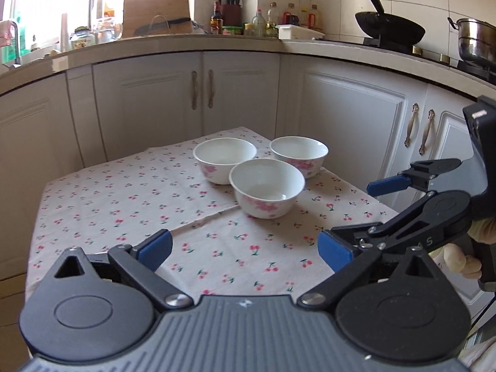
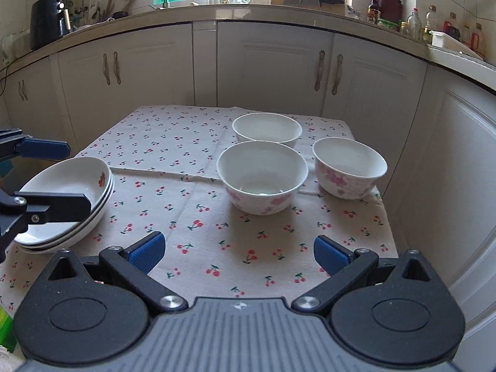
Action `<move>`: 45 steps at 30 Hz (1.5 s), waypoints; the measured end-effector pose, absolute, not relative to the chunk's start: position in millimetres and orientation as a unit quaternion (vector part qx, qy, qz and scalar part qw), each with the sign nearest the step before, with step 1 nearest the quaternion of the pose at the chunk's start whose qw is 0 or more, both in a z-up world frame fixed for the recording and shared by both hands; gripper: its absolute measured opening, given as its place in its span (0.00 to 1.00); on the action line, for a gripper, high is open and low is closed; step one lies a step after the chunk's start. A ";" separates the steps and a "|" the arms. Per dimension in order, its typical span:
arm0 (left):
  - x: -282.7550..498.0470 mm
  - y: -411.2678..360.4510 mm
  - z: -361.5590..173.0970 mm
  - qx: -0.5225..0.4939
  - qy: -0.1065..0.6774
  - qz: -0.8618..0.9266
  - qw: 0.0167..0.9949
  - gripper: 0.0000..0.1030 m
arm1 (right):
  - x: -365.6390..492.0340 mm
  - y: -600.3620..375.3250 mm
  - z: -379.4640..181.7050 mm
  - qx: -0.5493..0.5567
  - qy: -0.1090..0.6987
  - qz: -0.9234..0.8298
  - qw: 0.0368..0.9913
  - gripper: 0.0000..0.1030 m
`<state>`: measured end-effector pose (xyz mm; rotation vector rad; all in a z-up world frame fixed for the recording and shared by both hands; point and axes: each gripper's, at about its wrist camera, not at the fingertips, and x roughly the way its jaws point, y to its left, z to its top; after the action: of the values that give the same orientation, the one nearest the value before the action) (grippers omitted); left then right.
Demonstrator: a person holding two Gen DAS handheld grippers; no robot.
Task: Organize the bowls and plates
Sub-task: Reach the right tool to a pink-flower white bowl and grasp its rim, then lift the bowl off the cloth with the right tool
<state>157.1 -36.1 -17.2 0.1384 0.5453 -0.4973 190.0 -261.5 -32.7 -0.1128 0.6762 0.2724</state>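
Three white bowls with pink flowers stand apart on the cherry-print cloth: a near bowl [image 2: 262, 179], a far bowl [image 2: 266, 130] and a right bowl [image 2: 349, 166]. They also show in the left wrist view: near [image 1: 266, 190], far left [image 1: 224, 159], far right [image 1: 299, 155]. A stack of white plates [image 2: 66, 201] sits at the table's left edge. My right gripper [image 2: 238, 255] is open and empty, in front of the near bowl; it also shows in the left wrist view [image 1: 356, 214]. My left gripper [image 1: 245, 252] is open and empty; in the right wrist view [image 2: 66, 179] it is over the plates.
The small table [image 2: 173, 142] stands in a kitchen with white cabinets [image 2: 266, 62] close behind and to the right. The counter holds bottles [image 1: 263, 21], a knife block, a wok [image 1: 389, 28] and a steel pot [image 1: 476, 42]. A green object [image 2: 6, 325] lies at the lower left.
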 end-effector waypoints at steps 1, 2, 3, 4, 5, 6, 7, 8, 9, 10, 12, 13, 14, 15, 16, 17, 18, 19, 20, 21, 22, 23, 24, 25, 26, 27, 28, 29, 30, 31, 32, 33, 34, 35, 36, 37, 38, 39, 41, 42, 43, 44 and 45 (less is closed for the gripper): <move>160.7 -41.9 -19.7 0.068 0.266 -0.241 0.931 0.97 | 193.4 -267.0 -31.7 -0.054 0.330 0.130 0.934 1.00; 164.6 -46.9 -21.7 0.069 0.270 -0.239 0.930 0.97 | 196.9 -271.3 -30.8 -0.054 0.329 0.127 0.934 1.00; 168.9 -53.1 -24.2 0.071 0.274 -0.237 0.929 0.97 | 200.9 -275.7 -29.7 -0.054 0.330 0.124 0.934 1.00; 172.3 -58.1 -26.6 0.072 0.275 -0.237 0.929 0.97 | 205.0 -280.0 -28.5 -0.055 0.329 0.125 0.935 1.00; 176.3 -64.3 -29.9 0.078 0.277 -0.232 0.929 0.97 | 209.4 -284.1 -27.6 -0.056 0.327 0.131 0.934 1.00; 179.5 -70.5 -32.7 0.087 0.279 -0.221 0.931 0.97 | 213.9 -287.2 -27.3 -0.057 0.327 0.136 0.933 1.00; 182.3 -76.1 -35.4 0.093 0.279 -0.211 0.932 0.97 | 219.3 -289.3 -27.1 -0.059 0.330 0.143 0.931 1.00; 185.5 -80.8 -38.4 0.095 0.278 -0.206 0.933 0.97 | 224.9 -290.8 -27.5 -0.062 0.333 0.154 0.928 1.00; 188.1 -84.1 -40.8 0.094 0.279 -0.206 0.933 0.97 | 229.6 -291.6 -27.7 -0.066 0.334 0.161 0.926 1.00; 190.7 -87.9 -42.7 0.093 0.280 -0.207 0.933 0.97 | 234.6 -291.9 -27.9 -0.071 0.336 0.164 0.925 1.00; 195.7 -94.8 -46.3 0.099 0.283 -0.208 0.931 0.97 | 244.5 -291.8 -27.3 -0.080 0.344 0.185 0.917 1.00; 197.9 -97.3 -47.3 0.103 0.284 -0.211 0.929 0.97 | 248.5 -290.7 -26.2 -0.088 0.344 0.189 0.915 1.00; 200.0 -100.2 -48.9 0.106 0.281 -0.209 0.931 0.97 | 252.1 -289.8 -24.2 -0.097 0.339 0.194 0.915 1.00; 202.3 -102.0 -50.9 0.107 0.281 -0.206 0.931 0.97 | 255.9 -289.9 -23.0 -0.099 0.335 0.200 0.915 1.00; 206.9 -103.9 -53.5 0.104 0.286 -0.205 0.930 0.97 | 260.9 -290.1 -22.6 -0.095 0.335 0.204 0.915 1.00; 211.1 -105.1 -55.8 0.098 0.289 -0.203 0.930 0.97 | 265.8 -289.7 -22.9 -0.090 0.339 0.208 0.913 1.00; 215.1 -106.7 -57.9 0.092 0.291 -0.200 0.931 0.97 | 271.6 -288.2 -23.5 -0.086 0.343 0.216 0.910 1.00; 219.0 -108.4 -59.5 0.089 0.294 -0.196 0.931 0.97 | 277.1 -286.1 -24.7 -0.084 0.346 0.222 0.908 1.00; 221.8 -110.2 -60.8 0.088 0.293 -0.194 0.932 0.97 | 282.0 -284.4 -26.0 -0.084 0.348 0.226 0.906 1.00; 224.5 -112.0 -62.2 0.088 0.289 -0.193 0.933 0.97 | 285.9 -282.4 -27.3 -0.086 0.349 0.230 0.904 1.00; 227.3 -114.0 -63.7 0.089 0.290 -0.194 0.933 0.97 | 290.4 -280.1 -28.6 -0.090 0.350 0.233 0.903 1.00; 230.5 -116.0 -65.6 0.088 0.292 -0.195 0.932 0.97 | 294.4 -278.1 -29.8 -0.093 0.350 0.235 0.902 1.00; 233.3 -117.3 -67.6 0.087 0.293 -0.195 0.932 0.96 | 299.9 -276.5 -31.4 -0.094 0.353 0.237 0.900 0.99; 236.9 -118.9 -70.1 0.087 0.297 -0.196 0.931 0.96 | 304.2 -275.2 -32.8 -0.095 0.356 0.238 0.898 0.99; 240.0 -119.9 -72.4 0.086 0.298 -0.196 0.930 0.96 | 308.8 -274.2 -34.3 -0.095 0.360 0.238 0.897 0.97; 242.3 -120.9 -74.4 0.085 0.300 -0.196 0.930 0.96 | 312.5 -273.4 -35.5 -0.093 0.363 0.241 0.895 0.96; 244.8 -122.1 -76.3 0.084 0.303 -0.195 0.929 0.95 | 316.9 -273.2 -36.8 -0.089 0.368 0.246 0.892 0.95; 247.0 -123.4 -78.2 0.084 0.304 -0.196 0.928 0.94 | 320.9 -272.0 -38.9 -0.086 0.371 0.249 0.890 0.95; 248.8 -124.6 -79.7 0.084 0.305 -0.197 0.928 0.94 | 323.8 -271.0 -40.4 -0.087 0.373 0.250 0.889 0.94; 250.2 -125.6 -80.7 0.084 0.304 -0.197 0.928 0.94 | 327.0 -270.0 -41.9 -0.087 0.375 0.250 0.888 0.93; 250.9 -126.8 -81.3 0.083 0.303 -0.197 0.929 0.94 | 331.2 -269.1 -43.4 -0.087 0.378 0.249 0.888 0.92; 252.1 -127.7 -81.8 0.082 0.302 -0.199 0.929 0.94 | 334.6 -268.5 -44.5 -0.087 0.379 0.249 0.887 0.92; 253.6 -129.2 -82.4 0.083 0.301 -0.200 0.929 0.94 | 337.3 -268.1 -45.6 -0.089 0.380 0.250 0.886 0.91; 254.9 -130.4 -82.9 0.084 0.301 -0.200 0.928 0.94 | 339.6 -267.8 -46.5 -0.090 0.380 0.249 0.886 0.91; 255.8 -131.0 -83.3 0.083 0.301 -0.201 0.928 0.92 | 342.2 -267.9 -47.5 -0.090 0.382 0.251 0.885 0.90; 256.8 -131.7 -83.7 0.082 0.300 -0.202 0.929 0.91 | 344.6 -268.0 -48.2 -0.089 0.383 0.253 0.884 0.89; 257.7 -132.2 -84.2 0.081 0.302 -0.204 0.928 0.89 | 347.1 -267.6 -49.2 -0.089 0.385 0.253 0.883 0.88; 258.5 -132.9 -84.7 0.081 0.302 -0.205 0.927 0.89 | 349.1 -267.3 -50.1 -0.089 0.386 0.254 0.882 0.88; 258.6 -135.7 -86.0 0.083 0.302 -0.207 0.927 0.88 | 352.7 -266.4 -52.1 -0.090 0.389 0.255 0.881 0.87; 258.4 -136.3 -86.4 0.082 0.301 -0.209 0.927 0.88 | 354.5 -266.0 -52.9 -0.090 0.390 0.256 0.880 0.86; 258.0 -136.6 -86.3 0.079 0.300 -0.211 0.927 0.88 | 356.1 -265.9 -53.6 -0.089 0.391 0.257 0.879 0.84; 257.9 -137.0 -85.8 0.078 0.299 -0.213 0.927 0.88 | 357.7 -265.7 -54.3 -0.087 0.392 0.260 0.878 0.83; 258.4 -138.0 -85.7 0.080 0.297 -0.214 0.927 0.88 | 359.1 -265.2 -55.0 -0.085 0.393 0.261 0.878 0.83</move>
<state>258.4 -138.0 -85.7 0.1633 0.6092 -0.4379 359.1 -265.2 -55.0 -0.1768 0.8186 0.5434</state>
